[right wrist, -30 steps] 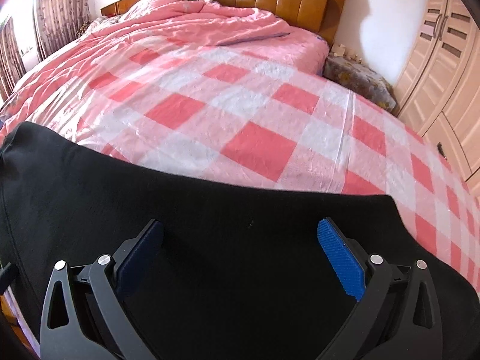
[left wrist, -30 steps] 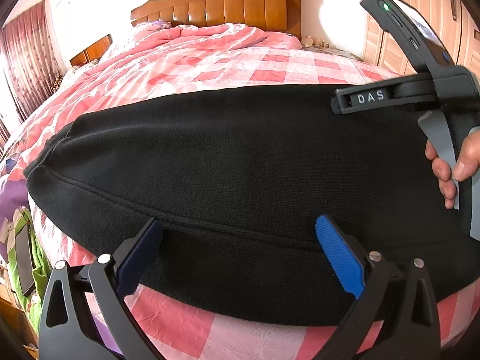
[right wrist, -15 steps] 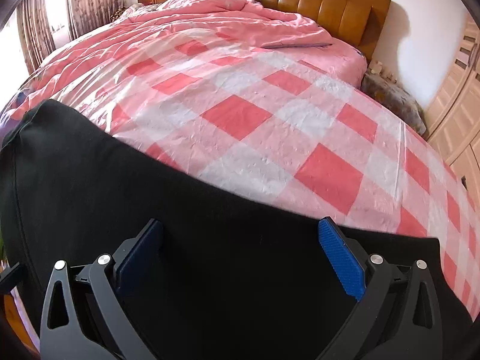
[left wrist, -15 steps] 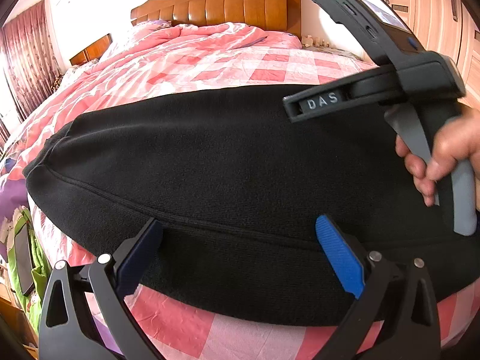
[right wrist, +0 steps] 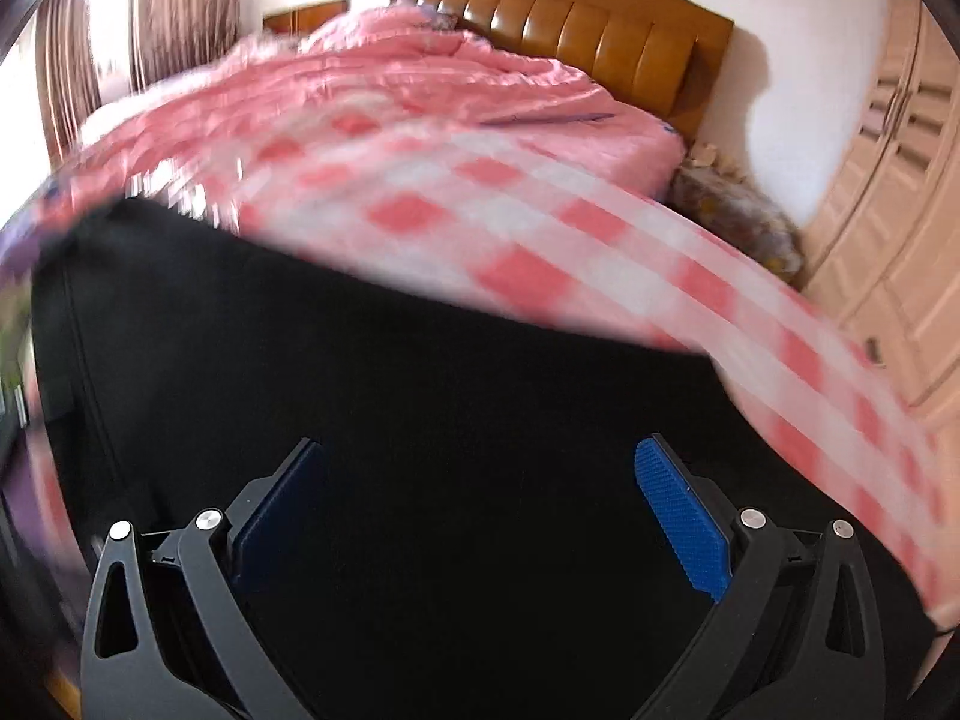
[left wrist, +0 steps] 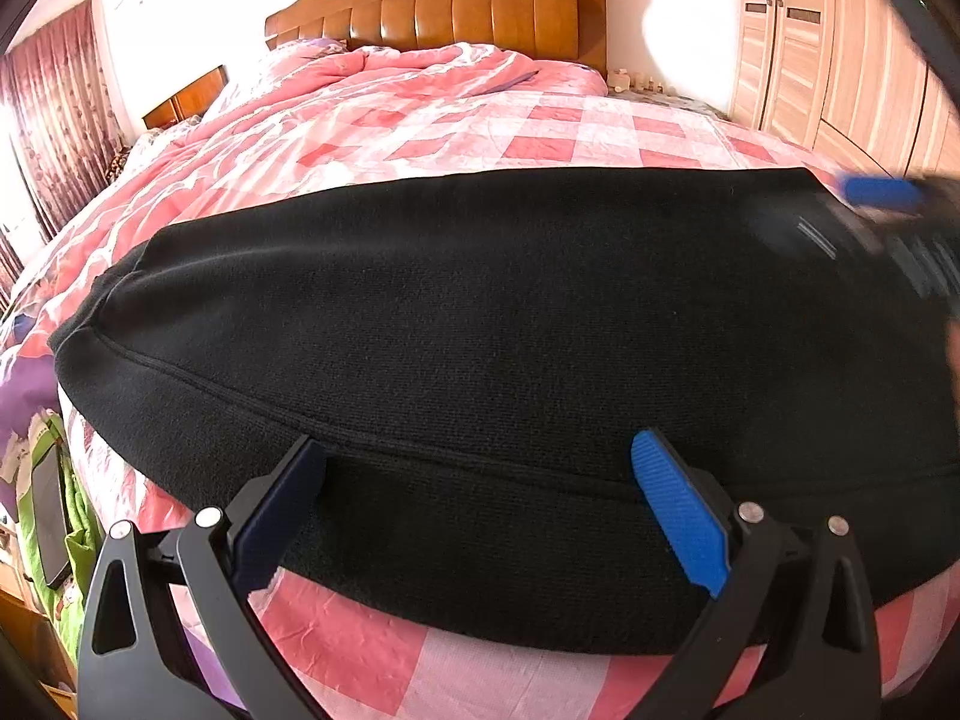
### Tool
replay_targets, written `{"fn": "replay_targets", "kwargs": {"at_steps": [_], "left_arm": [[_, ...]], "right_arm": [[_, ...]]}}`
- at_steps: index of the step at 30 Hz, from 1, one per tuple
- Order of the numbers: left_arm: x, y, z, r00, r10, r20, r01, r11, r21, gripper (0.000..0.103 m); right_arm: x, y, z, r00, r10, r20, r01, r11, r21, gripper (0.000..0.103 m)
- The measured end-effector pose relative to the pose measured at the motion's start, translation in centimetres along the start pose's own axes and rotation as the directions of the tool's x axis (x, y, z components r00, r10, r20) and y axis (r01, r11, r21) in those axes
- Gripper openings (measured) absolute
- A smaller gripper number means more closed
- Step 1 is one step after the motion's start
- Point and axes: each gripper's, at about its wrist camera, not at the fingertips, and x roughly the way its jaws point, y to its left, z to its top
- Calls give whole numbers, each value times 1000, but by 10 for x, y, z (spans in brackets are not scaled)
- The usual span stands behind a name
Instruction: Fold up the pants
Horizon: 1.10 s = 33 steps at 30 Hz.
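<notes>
- Bed [left wrist: 540, 138]: wide, spread with a pink-and-white checked cover; a crumpled pink quilt [left wrist: 384, 75] is heaped at the head end.
- Headboard [left wrist: 474, 6]: brown padded panels in a carved wooden frame, against a white wall.
- Wardrobe [left wrist: 798, 42]: pale wood doors on the right of the room.
- Curtains [left wrist: 54, 120]: dark red, patterned, at the left by a bright window.
- Pants [left wrist: 480, 348]: black, thick knit, lying flat across the near end of the bed, long side running left to right, with a stitched seam line parallel to the near edge. In the right wrist view the pants [right wrist: 420, 450] fill the lower half of the picture.
- Left hand-held gripper [left wrist: 480, 510]: jaws spread wide, blue pads apart, over the near edge of the pants; it grips nothing.
- Right hand-held gripper [right wrist: 480, 510]: jaws released and wide, over the black cloth, holding nothing. In the left wrist view it appears only as a blur at the far right edge [left wrist: 882, 195], one blue pad showing beside the pants' far right corner.
- Change from half a second ago: the right hand-held gripper, then sharp and raised above the pants' right part, is now smeared by motion at the picture's edge; its own view has blurred and swung. The left hand-held gripper and the pants lie as before.
</notes>
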Motion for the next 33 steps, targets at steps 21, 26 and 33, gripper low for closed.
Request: {"fn": "replay_targets", "kwargs": {"at_steps": [21, 26, 33], "left_arm": [[-8, -214, 73, 955, -283, -87, 296, 902, 314, 101], [9, -252, 78, 966, -248, -69, 255, 891, 375, 101], [29, -259, 85, 961, -259, -95, 276, 897, 344, 102]], "right_arm": [[-75, -126, -152, 968, -225, -112, 243, 950, 197, 99], [-69, -144, -161, 975, -192, -113, 216, 940, 265, 99], [-64, -146, -165, 982, -161, -104, 186, 931, 314, 99]]}}
